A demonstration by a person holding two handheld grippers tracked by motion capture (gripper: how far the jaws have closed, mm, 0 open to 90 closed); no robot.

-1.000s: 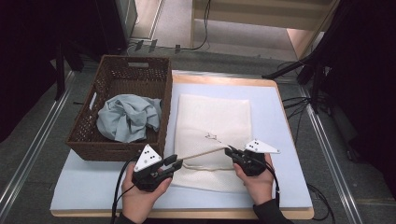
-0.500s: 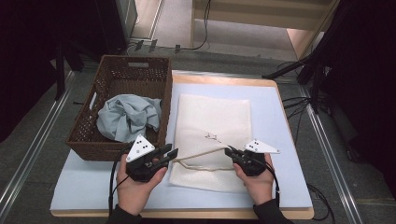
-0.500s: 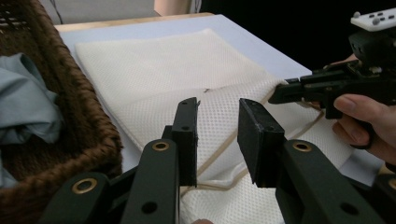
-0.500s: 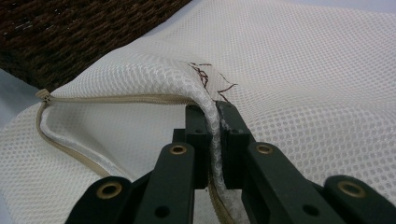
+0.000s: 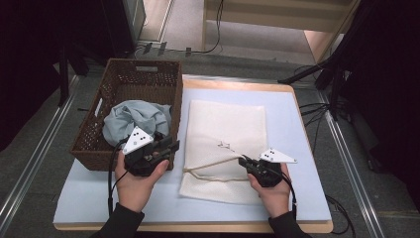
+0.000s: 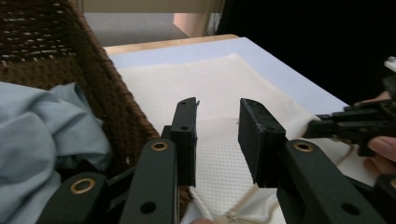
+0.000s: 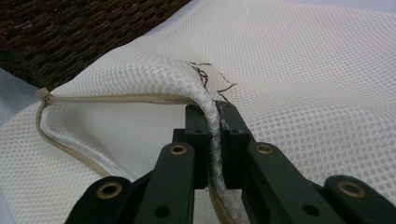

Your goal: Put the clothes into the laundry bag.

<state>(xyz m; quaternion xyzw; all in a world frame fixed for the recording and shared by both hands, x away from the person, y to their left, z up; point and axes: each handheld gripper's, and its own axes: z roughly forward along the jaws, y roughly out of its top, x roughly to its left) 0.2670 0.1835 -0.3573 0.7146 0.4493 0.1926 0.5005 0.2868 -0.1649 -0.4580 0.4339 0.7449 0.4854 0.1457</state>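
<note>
The right hand-held gripper (image 7: 212,109) grips the mesh bag's (image 5: 228,134) opened mouth, while the released left hand-held gripper (image 5: 171,147) has the blue cloth (image 5: 136,116) just far-left.

Grey floor (image 5: 39,163) with metal rails (image 5: 29,168) surrounds the wooden table (image 5: 237,84).

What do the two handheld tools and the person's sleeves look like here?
Both tools are black. The left tool carries a grey three-cornered plate with small dark dots, and a black cable trails from it beside the wrist. The right tool has a like plate and cable. Close up, the jaws are flat rectangular blocks on arms with brass-coloured rivets. Both sleeves are dark.
</note>
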